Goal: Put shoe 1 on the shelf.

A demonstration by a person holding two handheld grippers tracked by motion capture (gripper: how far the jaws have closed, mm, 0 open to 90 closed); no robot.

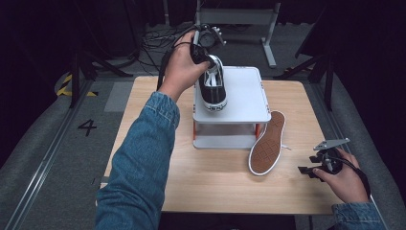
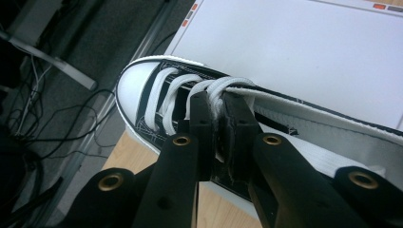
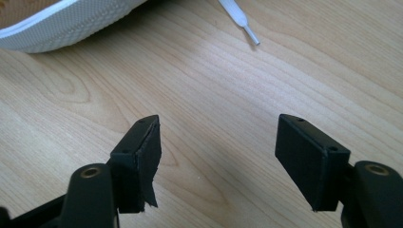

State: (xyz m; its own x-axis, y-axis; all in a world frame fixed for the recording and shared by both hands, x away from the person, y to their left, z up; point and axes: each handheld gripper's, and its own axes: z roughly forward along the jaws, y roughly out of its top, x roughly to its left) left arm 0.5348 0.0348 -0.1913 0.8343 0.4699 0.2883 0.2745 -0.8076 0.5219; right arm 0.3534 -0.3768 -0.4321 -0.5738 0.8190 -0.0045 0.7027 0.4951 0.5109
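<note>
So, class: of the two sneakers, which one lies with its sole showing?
The sneaker on the table, leaning against the white stand, shows its brown sole. The other sneaker sits on the stand, laces up, gripped by the left gripper.

Left gripper [image 2: 217, 124] reaches far forward with jaws clamped together; right gripper [image 3: 218, 156] rests low, jaws wide apart.

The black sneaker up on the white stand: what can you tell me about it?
The black sneaker looks like canvas, with a white rubber toe cap, white sole edging and white laces. It sits upright on the left part of the white stand, its toe out past the stand's far edge. The left claw is shut on its laces near the tongue.
</note>
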